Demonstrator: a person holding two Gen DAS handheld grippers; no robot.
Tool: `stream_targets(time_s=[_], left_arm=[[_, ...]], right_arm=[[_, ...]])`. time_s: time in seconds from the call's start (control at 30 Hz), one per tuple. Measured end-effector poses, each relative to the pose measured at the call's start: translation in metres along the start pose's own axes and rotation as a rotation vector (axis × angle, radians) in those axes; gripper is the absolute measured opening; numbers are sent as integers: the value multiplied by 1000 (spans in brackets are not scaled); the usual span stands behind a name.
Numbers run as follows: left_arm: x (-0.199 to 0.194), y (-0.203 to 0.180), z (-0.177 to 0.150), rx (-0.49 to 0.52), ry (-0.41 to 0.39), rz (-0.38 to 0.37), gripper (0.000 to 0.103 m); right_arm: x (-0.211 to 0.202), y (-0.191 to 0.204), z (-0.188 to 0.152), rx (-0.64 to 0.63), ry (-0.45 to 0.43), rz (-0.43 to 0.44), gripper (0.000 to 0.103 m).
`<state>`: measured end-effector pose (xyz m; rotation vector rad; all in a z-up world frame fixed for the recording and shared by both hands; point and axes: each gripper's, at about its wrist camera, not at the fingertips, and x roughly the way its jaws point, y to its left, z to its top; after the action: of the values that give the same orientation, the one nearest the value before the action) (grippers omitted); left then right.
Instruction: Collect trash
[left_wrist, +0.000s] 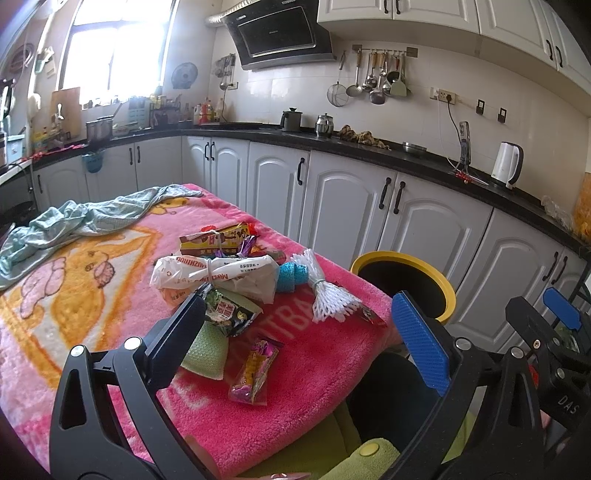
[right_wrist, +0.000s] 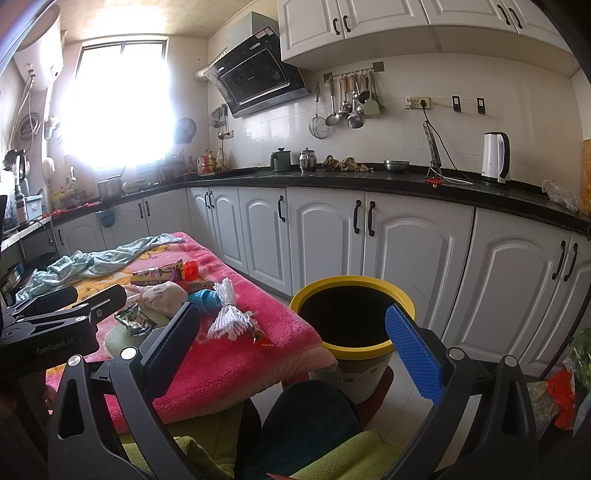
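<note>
Trash lies on a pink blanket-covered table (left_wrist: 317, 369): a purple snack wrapper (left_wrist: 254, 373), a dark green wrapper (left_wrist: 229, 314), a tied white plastic bag (left_wrist: 218, 275), a white foam net (left_wrist: 325, 291), a blue foam roll (left_wrist: 291, 277) and a brown packet (left_wrist: 218, 240). A yellow-rimmed bin (left_wrist: 406, 280) stands right of the table, its dark inside showing in the right wrist view, bin (right_wrist: 351, 317). My left gripper (left_wrist: 303, 325) hovers open above the wrappers, holding nothing. My right gripper (right_wrist: 295, 328) is open and empty near the bin.
A crumpled light-blue cloth (left_wrist: 70, 221) lies at the table's far left. White cabinets (left_wrist: 351, 206) under a black counter run behind, with a white kettle (left_wrist: 506, 164). A person's dark trouser leg (right_wrist: 306, 424) and green cushion (right_wrist: 332, 458) sit below.
</note>
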<state>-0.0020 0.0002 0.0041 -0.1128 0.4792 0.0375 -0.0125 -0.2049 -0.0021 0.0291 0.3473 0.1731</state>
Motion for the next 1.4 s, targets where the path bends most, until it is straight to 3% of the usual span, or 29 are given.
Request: stream_targets(time_s=[0.73,1.17,1.4], left_arm=[[8,14,2,-36,15,-7,93],[21,83,13,-186,34,113,93],[35,124,16,-249,77,173,93]], right_arm=[[16,1,2,-28,26,36,97],[59,39,25,-143,119,183,97],[108,64,39,-180,195,256,97]])
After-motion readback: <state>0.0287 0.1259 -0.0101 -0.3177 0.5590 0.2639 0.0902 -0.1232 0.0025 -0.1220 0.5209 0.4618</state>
